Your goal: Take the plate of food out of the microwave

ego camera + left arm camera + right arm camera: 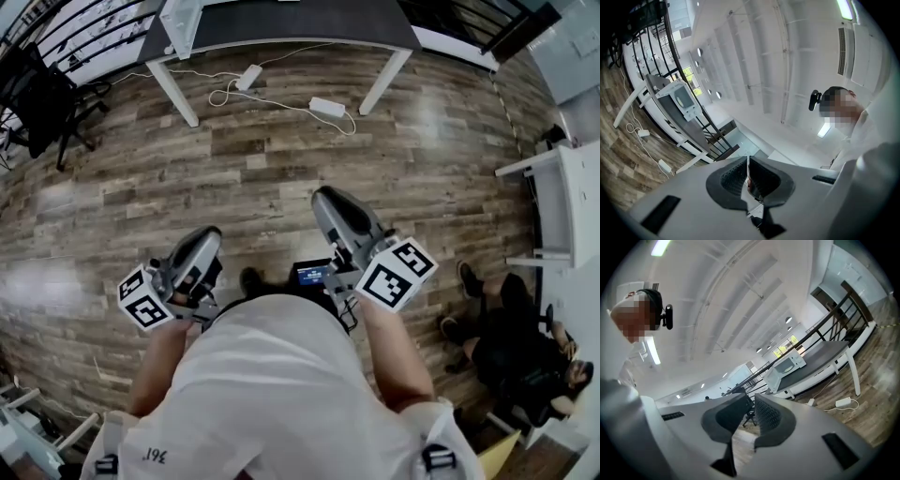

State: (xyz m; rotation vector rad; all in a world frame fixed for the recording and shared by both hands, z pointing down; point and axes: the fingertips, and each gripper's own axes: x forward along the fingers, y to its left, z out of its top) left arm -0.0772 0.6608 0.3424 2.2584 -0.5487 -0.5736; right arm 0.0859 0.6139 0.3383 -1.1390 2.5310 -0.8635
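Your left gripper [748, 164] is closed and empty; your right gripper [751, 397] stands slightly apart, also empty. The microwave [777, 376] sits on a far table [825, 355], door shut, with a pale disc behind the door, possibly the plate [788, 369].

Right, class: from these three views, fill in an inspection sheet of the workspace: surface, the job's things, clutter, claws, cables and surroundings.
Surface: dark-topped table on white legs, well away from the person.
Job's things: white microwave on that table, door seemingly closed; plate of food not made out.
Clutter: nothing seen.
Claws: left claw shut, empty; right claw slightly apart, empty; both held in front of the person's body, nowhere near the microwave.
Cables: white power strip and loose white cable on the floor under the table.
Surroundings: wood floor, black office chair, seated person.
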